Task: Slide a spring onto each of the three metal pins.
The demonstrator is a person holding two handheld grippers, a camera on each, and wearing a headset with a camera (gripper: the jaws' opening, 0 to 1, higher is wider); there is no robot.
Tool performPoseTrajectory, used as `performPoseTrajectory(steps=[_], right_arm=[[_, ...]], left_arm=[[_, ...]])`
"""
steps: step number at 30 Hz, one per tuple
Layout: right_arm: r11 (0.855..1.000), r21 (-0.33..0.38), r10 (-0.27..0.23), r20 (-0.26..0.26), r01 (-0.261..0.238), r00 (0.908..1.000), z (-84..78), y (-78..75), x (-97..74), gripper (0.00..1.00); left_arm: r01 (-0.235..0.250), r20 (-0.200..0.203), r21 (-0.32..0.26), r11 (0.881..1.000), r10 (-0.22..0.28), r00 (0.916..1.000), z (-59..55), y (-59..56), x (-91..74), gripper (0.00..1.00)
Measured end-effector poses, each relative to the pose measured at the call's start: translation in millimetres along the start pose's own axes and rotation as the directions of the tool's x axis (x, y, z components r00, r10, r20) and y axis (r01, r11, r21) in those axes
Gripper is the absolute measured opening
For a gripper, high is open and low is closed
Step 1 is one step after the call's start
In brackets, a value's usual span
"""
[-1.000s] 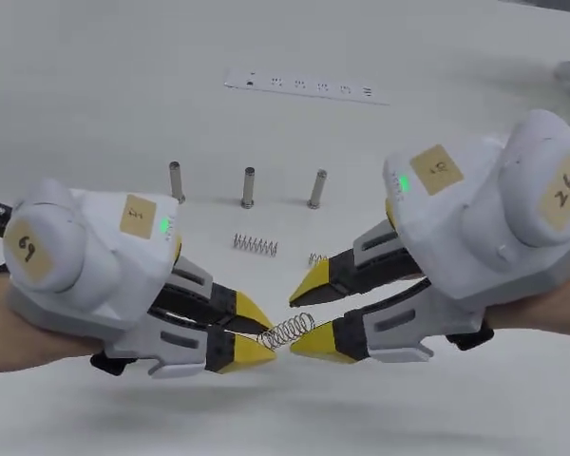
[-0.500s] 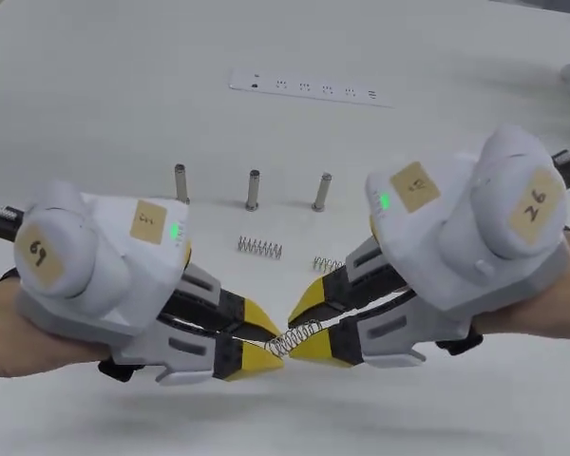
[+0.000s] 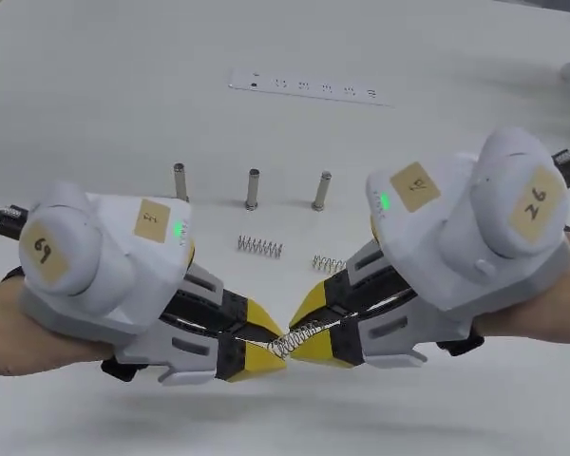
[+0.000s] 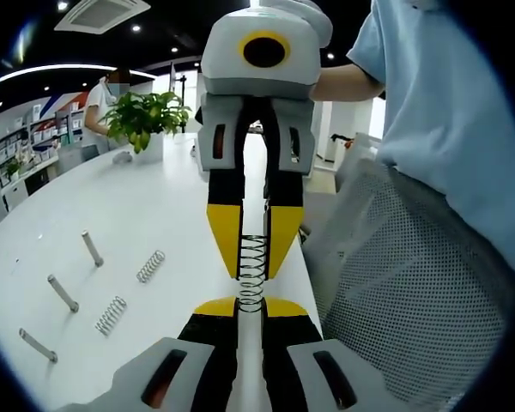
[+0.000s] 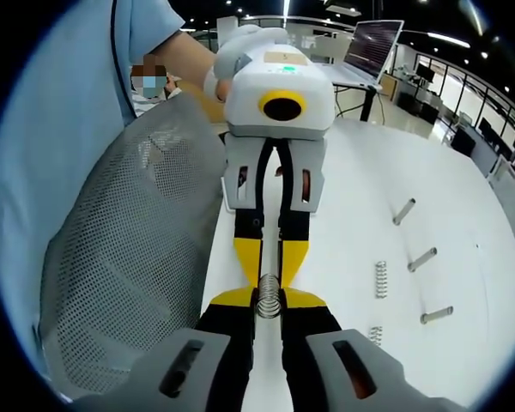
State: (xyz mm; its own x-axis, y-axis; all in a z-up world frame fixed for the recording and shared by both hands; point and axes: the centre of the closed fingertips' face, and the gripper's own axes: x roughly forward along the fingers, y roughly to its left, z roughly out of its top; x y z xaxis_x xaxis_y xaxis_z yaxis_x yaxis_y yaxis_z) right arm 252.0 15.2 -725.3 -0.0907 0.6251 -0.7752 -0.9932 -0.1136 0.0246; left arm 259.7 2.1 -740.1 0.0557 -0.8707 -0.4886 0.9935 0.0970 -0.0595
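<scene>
Stands at none of three done, judging by the far side of the table (image 3: 95, 114). Count the left pin (image 3: 180, 180), the middle pin (image 3: 254, 188) and the right pin (image 3: 322, 190) there, upright in a row, each bare with no coil around it. Leaves all three fittings to do.

Holds the first spring (image 3: 294, 336) clear of the tabletop at the near side, well apart from the pins, strung between the two tongs. Grips it at its left end in the left gripper (image 3: 269, 340), jaws pressed together on the coil. Grips it at its right end in the right gripper (image 3: 302, 328), likewise clamped, with the yellow tips of the two tools almost touching. Reads as a handover or a re-grip ahead of the carry to a pin.

Find two more coils flat on the table between the tongs and the row: the second spring (image 3: 259, 247) just near of the middle pin, and the third spring (image 3: 328, 263) to its right, near of the right pin. Touching no pin, either of them. Matches the count needed: three springs for three pins.

As for containers, no tray, box or bin to report, with pins and loose coils resting straight on the bare white top. Note also a white power strip (image 3: 309, 88) flat at the far edge; cannot tell whether it has anything plugged in.
</scene>
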Motion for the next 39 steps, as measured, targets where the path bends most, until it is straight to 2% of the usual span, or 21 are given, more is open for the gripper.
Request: performPoseTrajectory(steps=[13, 16, 19, 21, 23, 25, 26, 30, 34, 35, 36, 37, 39], right_arm=[[1.000, 0.000, -0.001, -0.011, 0.001, 0.9999, -0.9, -1.9, -0.8, 0.07], [1.000, 0.005, -0.001, -0.009, 0.001, 1.0000, -0.1, -2.2, -1.1, 0.07], [1.000, 0.000, -0.005, -0.013, 0.005, 0.9999, -0.7, -3.5, -0.7, 0.07], [1.000, 0.001, -0.007, -0.016, 0.007, 0.9998, -1.6, -4.6, -0.2, 0.07], [1.000, -0.001, -0.009, -0.019, 0.009, 0.9998, -2.0, -5.2, 0.0, 0.07], [1.000, 0.001, -0.008, -0.020, 0.008, 0.9998, -2.1, -5.4, 0.3, 0.07], [1.000, -0.002, -0.009, -0.020, 0.009, 0.9998, -1.9, -5.8, 0.3, 0.07], [1.000, -0.004, -0.006, -0.024, 0.006, 0.9997, -1.9, -6.1, 0.5, 0.08], [1.000, -0.011, -0.003, -0.030, 0.002, 0.9995, -2.5, -5.9, 0.8, 0.08], [1.000, -0.012, -0.002, -0.031, 0.002, 0.9995, -2.5, -5.9, 0.9, 0.08], [1.000, -0.013, -0.002, -0.031, 0.002, 0.9995, -2.4, -6.0, 0.8, 0.08], [1.000, -0.014, -0.003, -0.030, 0.002, 0.9995, -2.1, -6.2, 0.8, 0.08], [1.000, -0.017, -0.002, -0.033, 0.001, 0.9994, -2.2, -6.6, 0.8, 0.08]], left_arm=[[-0.018, 0.006, 0.016, 1.000, 0.018, 0.9998, 0.5, 2.0, 1.5, 0.04], [-0.025, 0.006, 0.006, 1.000, 0.025, 0.9997, -1.6, 2.2, 2.5, 0.16], [-0.045, 0.006, -0.002, 0.999, 0.045, 0.9990, -4.1, 3.5, 2.2, 0.24], [-0.066, 0.003, -0.033, 0.997, 0.066, 0.9978, -6.9, 5.4, 0.9, 0.32], [-0.088, 0.017, -0.035, 0.996, 0.089, 0.9959, -7.6, 7.9, -1.2, 0.37], [-0.114, 0.025, -0.079, 0.990, 0.116, 0.9929, -9.2, 10.8, -4.8, 0.42], [-0.133, 0.041, -0.101, 0.986, 0.137, 0.9897, -8.7, 13.1, -7.4, 0.44], [-0.184, 0.046, -0.133, 0.974, 0.191, 0.9805, -13.6, 18.7, -15.0, 0.54], [-0.254, 0.056, -0.178, 0.951, 0.268, 0.9618, -16.7, 28.2, -26.5, 0.64], [-0.261, 0.057, -0.182, 0.948, 0.275, 0.9597, -16.9, 29.4, -27.4, 0.67], [-0.292, 0.066, -0.199, 0.936, 0.310, 0.9485, -17.8, 34.5, -33.5, 0.71], [-0.309, 0.074, -0.204, 0.929, 0.329, 0.9415, -17.9, 38.0, -36.5, 0.73], [-0.338, 0.059, -0.224, 0.914, 0.359, 0.9316, -23.0, 43.5, -44.1, 0.75]])
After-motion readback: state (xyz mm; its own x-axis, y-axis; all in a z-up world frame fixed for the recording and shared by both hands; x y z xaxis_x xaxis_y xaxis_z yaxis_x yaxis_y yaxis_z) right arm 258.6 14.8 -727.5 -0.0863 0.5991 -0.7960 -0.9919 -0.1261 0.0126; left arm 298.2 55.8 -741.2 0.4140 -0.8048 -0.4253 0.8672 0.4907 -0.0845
